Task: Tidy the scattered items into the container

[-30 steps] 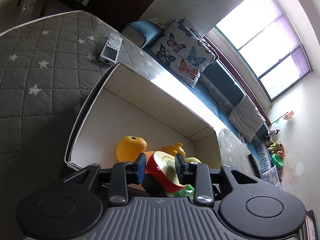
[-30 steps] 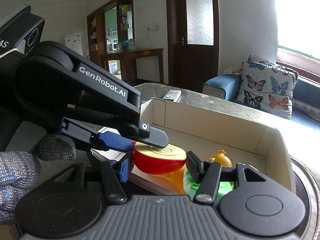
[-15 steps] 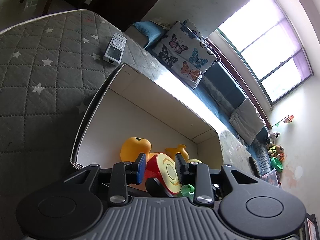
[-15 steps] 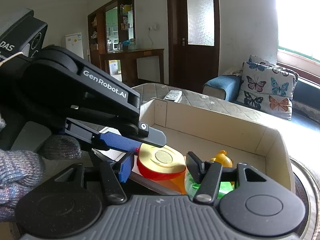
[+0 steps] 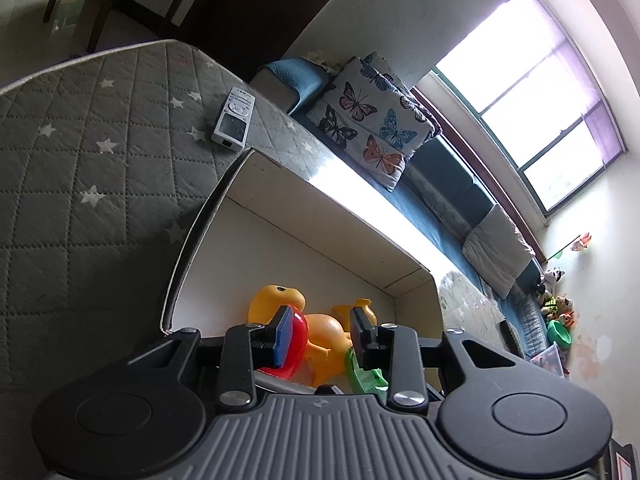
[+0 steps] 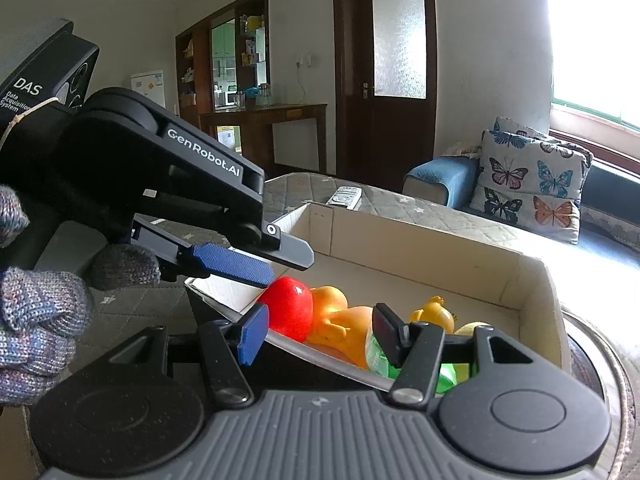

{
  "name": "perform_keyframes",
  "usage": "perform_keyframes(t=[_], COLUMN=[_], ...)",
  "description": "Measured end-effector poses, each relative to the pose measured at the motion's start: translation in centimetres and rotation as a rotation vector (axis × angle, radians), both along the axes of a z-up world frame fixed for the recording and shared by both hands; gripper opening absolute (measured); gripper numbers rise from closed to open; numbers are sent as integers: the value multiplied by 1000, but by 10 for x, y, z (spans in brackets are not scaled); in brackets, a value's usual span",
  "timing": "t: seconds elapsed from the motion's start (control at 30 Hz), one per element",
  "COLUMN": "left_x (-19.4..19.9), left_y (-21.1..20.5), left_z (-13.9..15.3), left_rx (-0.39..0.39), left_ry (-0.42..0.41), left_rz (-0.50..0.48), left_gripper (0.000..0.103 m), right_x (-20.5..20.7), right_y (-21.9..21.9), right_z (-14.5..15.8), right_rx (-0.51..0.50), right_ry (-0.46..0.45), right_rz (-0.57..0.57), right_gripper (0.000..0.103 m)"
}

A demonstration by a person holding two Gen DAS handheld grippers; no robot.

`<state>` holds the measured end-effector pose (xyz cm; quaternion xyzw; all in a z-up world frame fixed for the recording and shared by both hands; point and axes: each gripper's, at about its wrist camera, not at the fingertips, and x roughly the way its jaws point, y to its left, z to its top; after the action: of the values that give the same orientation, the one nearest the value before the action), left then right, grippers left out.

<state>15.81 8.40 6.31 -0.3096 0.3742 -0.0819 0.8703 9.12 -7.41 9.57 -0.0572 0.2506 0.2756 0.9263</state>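
Observation:
A shallow cardboard box [image 5: 320, 240] [image 6: 420, 252] lies on a grey quilted star cover [image 5: 80, 160]. In it are a red toy apple half [image 5: 299, 334] [image 6: 290, 308], an orange rubber duck [image 5: 276, 300] [image 6: 340, 320], a small yellow duck [image 5: 360, 306] [image 6: 434, 312] and a green toy [image 5: 364, 376] [image 6: 380, 356]. My left gripper [image 5: 322, 332] [image 6: 288, 268] hovers over the box's near end, its pads narrowly apart with nothing between them. The apple half lies just under its blue pad. My right gripper [image 6: 320, 332] stands open and empty at the box's near rim.
A white remote control [image 5: 234, 120] [image 6: 344, 196] lies on the cover beyond the box's far corner. A blue sofa with a butterfly cushion [image 5: 372, 120] [image 6: 532, 184] runs behind. A gloved hand [image 6: 40, 312] holds the left gripper at the left.
The red apple half, pinched in my left gripper a second ago, tipped over, slipped out and now lies in the box against the orange duck. Neither hand has shifted noticeably.

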Motion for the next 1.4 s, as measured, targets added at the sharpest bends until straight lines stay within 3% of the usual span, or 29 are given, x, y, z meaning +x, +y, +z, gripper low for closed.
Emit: perform_keyframes(t=[0.47,0.7,0.8,0.97,1.1,1.4], left_x=[-18,-35,-42,-53,-62,-74], left_y=[0,-8,-15,-26,-32,-37], left_z=[0,6,6,6,5,0], left_rx=[9,60,100,176,234,292], left_ry=[1,-17,-21,-31,-55,-77], left_rz=[-6,-25,-39,-56,-54,-47], left_gripper=[34,34,34,34,34,34], right_x=[-21,-36,-40,-52,-58,-65], right_y=[-8,-15,-19,-25,-30,-37], right_z=[3,-1,-3,-5,-7,-8], right_rx=[-7,-11,-13,-12,-13,-4], right_ry=[0,11,15,26,29,35], right_rz=[-14,-30,-41,-56,-68,-97], right_gripper=[59,60,68,70,80,99])
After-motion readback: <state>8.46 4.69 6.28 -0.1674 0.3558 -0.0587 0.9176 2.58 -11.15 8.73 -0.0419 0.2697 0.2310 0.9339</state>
